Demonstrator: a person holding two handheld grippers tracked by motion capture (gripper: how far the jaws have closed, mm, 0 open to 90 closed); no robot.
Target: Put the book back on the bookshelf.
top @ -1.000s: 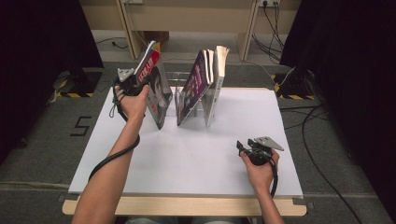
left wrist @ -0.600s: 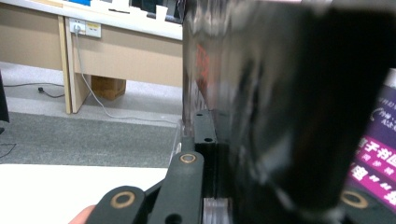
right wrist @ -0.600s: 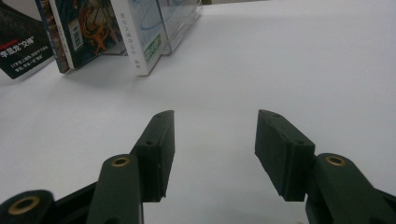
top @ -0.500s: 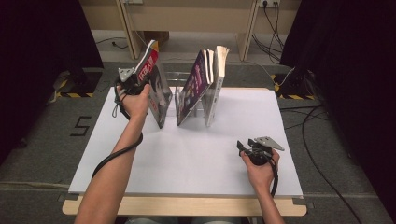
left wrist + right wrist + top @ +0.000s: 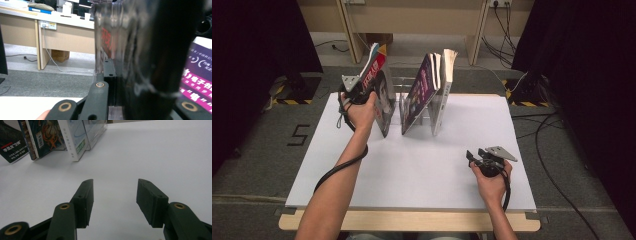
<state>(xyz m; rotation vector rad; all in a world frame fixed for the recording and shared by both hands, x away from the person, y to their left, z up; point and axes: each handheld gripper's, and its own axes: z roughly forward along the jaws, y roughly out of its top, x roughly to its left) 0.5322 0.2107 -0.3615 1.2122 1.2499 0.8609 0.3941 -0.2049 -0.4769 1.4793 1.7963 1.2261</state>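
Gripping the red-titled magazine (image 5: 379, 85) in left tool (image 5: 362, 86), tilted at rack (image 5: 414, 97) (bench's eleven o'clock), not yet slotted; right tool (image 5: 115, 202) idling unclenched, grasping nothing.

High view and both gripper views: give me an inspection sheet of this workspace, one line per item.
Surface: white table top, bare across the middle and front.
Job's things: dark magazine leaning at the clear rack; purple book and white book leaning in it.
Clutter: nothing seen.
Grippers: left claw shut on the dark magazine; right claw open, empty, low over the white top.
Cables: black cable trailing along the left forearm; floor cables to the right.
Surroundings: grey carpet, wooden desk with a wall socket behind.
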